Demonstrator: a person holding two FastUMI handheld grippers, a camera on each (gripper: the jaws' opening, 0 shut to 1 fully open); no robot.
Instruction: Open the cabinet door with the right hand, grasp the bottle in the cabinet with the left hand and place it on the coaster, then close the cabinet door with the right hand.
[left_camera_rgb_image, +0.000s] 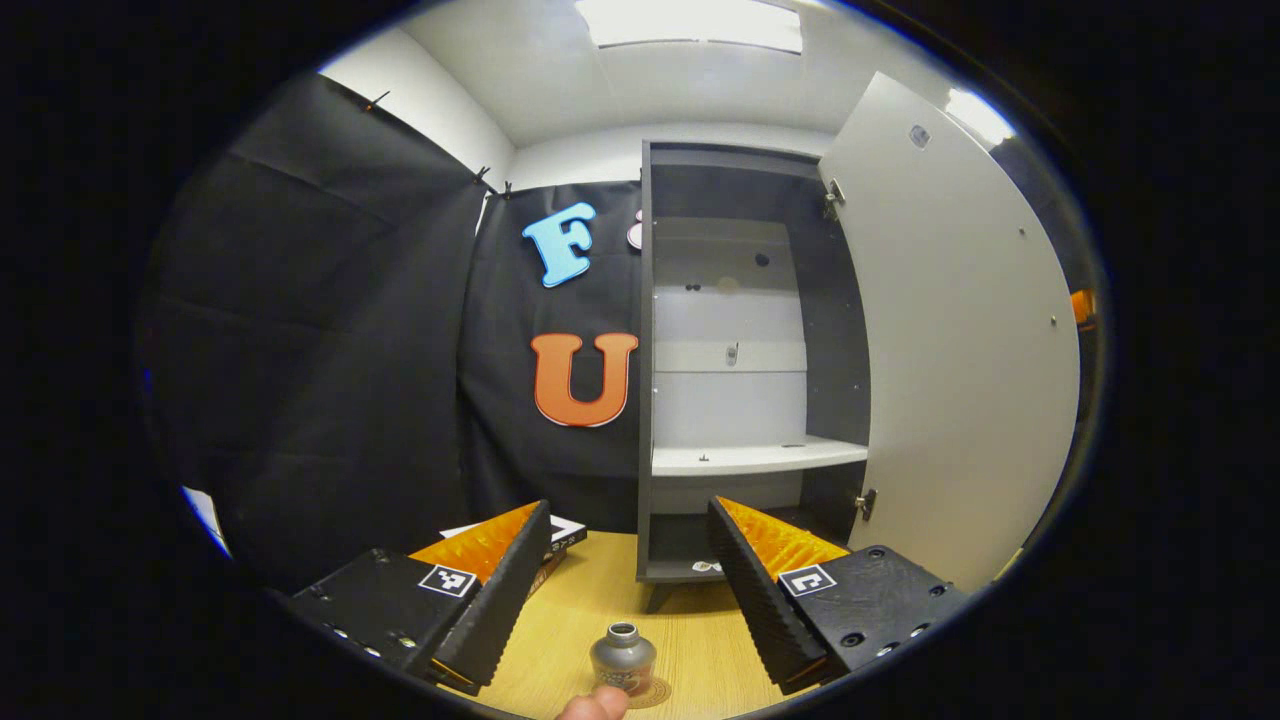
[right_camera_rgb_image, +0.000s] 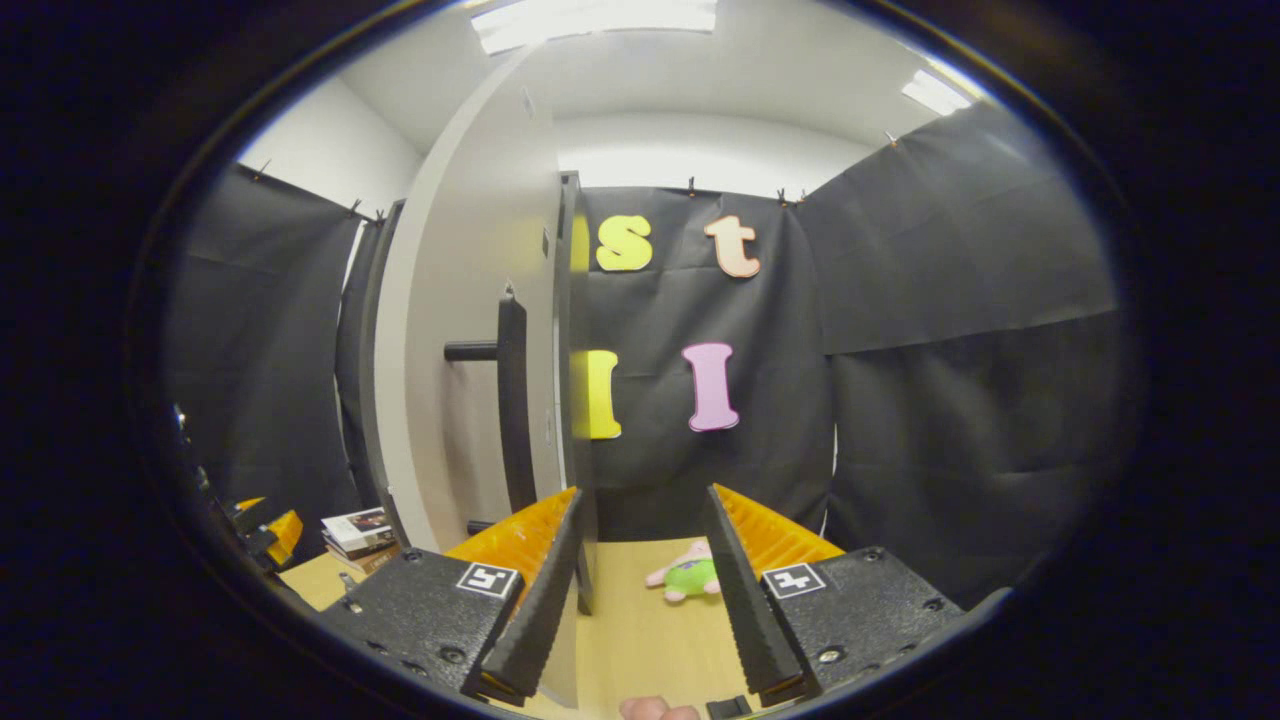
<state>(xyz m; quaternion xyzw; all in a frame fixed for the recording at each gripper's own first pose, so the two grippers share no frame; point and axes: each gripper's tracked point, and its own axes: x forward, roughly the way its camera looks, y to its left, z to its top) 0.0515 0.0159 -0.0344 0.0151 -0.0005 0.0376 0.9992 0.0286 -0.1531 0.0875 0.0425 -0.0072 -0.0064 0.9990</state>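
Between the left tool's (left_camera_rgb_image: 620, 590) parted fingers, a small grey metal bottle (left_camera_rgb_image: 622, 657) stands on its coaster (left_camera_rgb_image: 655, 692): light, rigid, slippery; grip the body. Right tool (right_camera_rgb_image: 640, 590) gapes near the white cabinet door (right_camera_rgb_image: 460, 330).

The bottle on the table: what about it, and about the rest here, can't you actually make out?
- Bottle, left gripper view: its base is cut off by a fingertip; the coaster under it barely shows.
- Cabinet, left gripper view: the bottom compartment is too dark to read.
- Door handle, right gripper view: its lower end is hidden behind the right gripper.
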